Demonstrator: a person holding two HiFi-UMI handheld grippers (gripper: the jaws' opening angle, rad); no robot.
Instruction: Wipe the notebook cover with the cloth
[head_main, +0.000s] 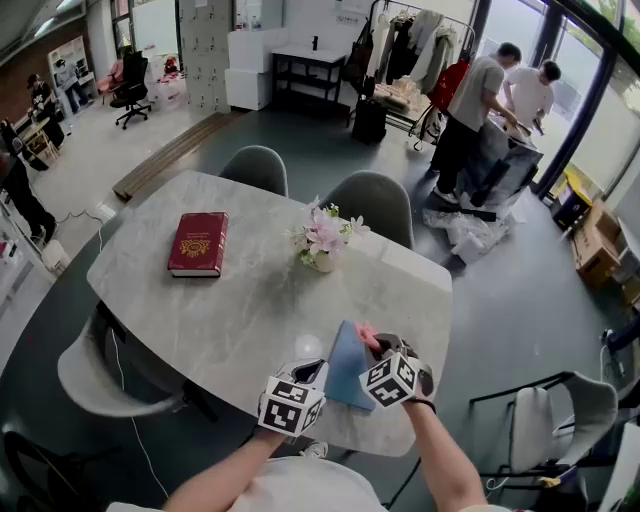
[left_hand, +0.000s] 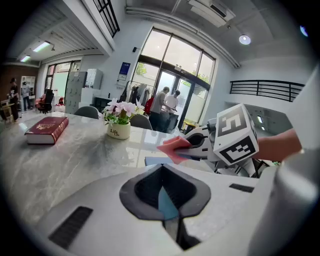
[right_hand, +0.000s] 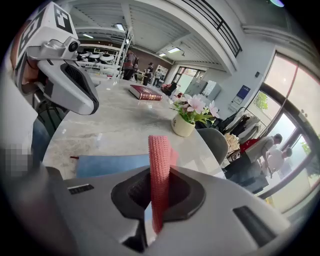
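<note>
Your left gripper sits at the table edge nearest you, on your side of the flower pot. Its jaws are drawn together at the tips. A blue wedge shows in the slit behind the tips. The views do not confirm whether that blue is clamped or only seen through the slit.

Your right gripper is just beside the left one, also on your side of the flower pot. Its jaws are clamped on the cloth, a pink knitted strip that stands upright between them and projects past the tips.

The notebook has a blue cover and lies flat on the table. It is between the two grippers, on the near side of the flower pot and slightly to its right. The cloth end hangs over the notebook's far part. Contact between cloth and cover cannot be determined.

A red book lies closed on the table to the left of the flower pot, well apart from it. Two grey chairs stand at the table edge beyond the flower pot. Two people stand well beyond the flower pot, to its right, near the windows.
</note>
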